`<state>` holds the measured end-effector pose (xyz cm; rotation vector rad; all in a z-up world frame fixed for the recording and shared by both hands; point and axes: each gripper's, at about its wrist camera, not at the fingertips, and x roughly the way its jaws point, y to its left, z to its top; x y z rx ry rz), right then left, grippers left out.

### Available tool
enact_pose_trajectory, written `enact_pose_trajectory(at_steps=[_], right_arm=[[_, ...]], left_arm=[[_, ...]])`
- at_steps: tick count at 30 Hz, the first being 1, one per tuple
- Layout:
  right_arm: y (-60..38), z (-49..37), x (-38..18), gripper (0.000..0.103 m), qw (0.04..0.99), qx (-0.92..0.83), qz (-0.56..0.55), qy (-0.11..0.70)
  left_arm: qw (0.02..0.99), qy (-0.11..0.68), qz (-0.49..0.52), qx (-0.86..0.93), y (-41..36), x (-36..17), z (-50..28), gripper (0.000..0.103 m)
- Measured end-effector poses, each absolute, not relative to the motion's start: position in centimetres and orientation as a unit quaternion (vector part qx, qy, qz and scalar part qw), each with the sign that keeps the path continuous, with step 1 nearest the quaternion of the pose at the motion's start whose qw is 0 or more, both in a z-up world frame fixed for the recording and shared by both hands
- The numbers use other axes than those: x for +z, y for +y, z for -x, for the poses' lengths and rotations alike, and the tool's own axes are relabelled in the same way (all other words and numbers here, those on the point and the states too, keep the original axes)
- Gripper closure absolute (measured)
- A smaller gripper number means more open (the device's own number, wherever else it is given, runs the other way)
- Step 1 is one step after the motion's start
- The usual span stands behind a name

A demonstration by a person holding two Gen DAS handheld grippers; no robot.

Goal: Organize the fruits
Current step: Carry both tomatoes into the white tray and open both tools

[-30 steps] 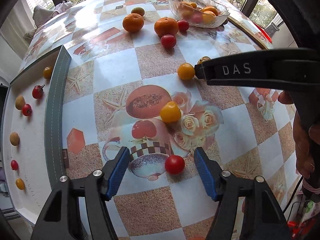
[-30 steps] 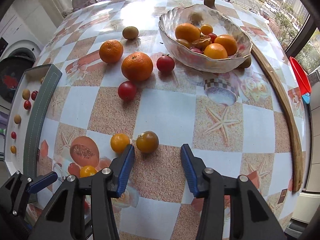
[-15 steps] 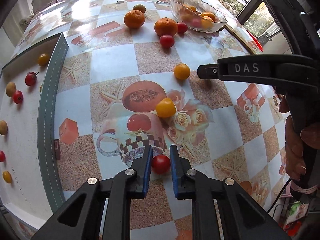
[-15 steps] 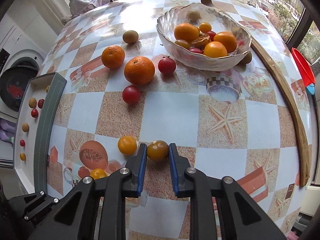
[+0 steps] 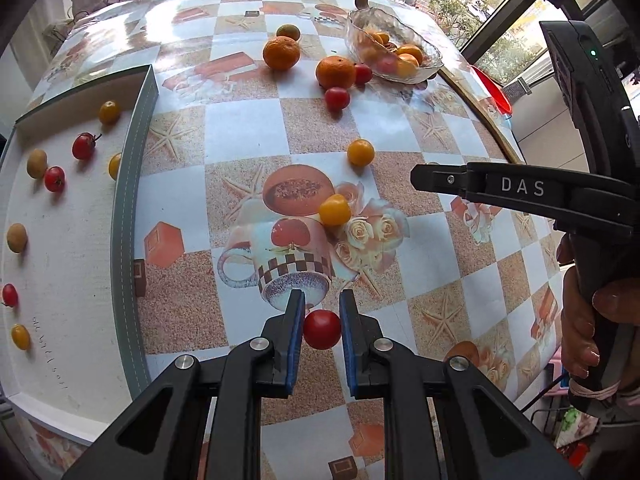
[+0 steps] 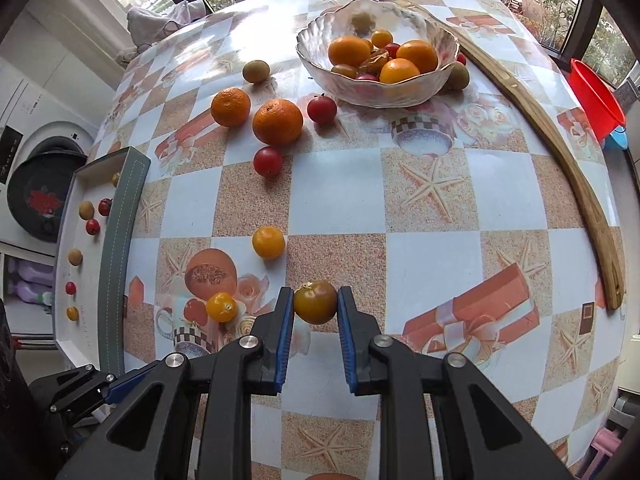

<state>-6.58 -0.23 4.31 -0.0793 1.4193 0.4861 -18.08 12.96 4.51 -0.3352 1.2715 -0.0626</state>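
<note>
Left gripper [image 5: 320,330] pinches a red cherry tomato [image 5: 321,329] at 6 o'clock; right gripper [image 6: 316,308] pinches a brownish-yellow tomato [image 6: 315,302]. Both sit over a tablecloth [image 6: 432,240] w/ checks, starfish & fruit prints. Glass fruit bowl [image 6: 378,90] at 12. Windows beyond. Gripper arm reads "DAS" [image 5: 522,187].

two oranges [image 6: 231,106] on the table, two loose red tomatoes [image 6: 268,161], two loose yellow tomatoes [image 6: 268,242], one glass bowl [image 6: 316,65].
</note>
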Motion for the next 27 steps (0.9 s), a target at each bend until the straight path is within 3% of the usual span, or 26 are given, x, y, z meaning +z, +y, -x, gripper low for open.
enact_pose_trajectory(at_steps=[27], right_arm=[[15.5,11.6,7.2,0.079,0.695,0.343,0.088,0.625]], left_arm=[[0.806,0.544,0.201,0.115,27.5,6.5,25.8,0.084]])
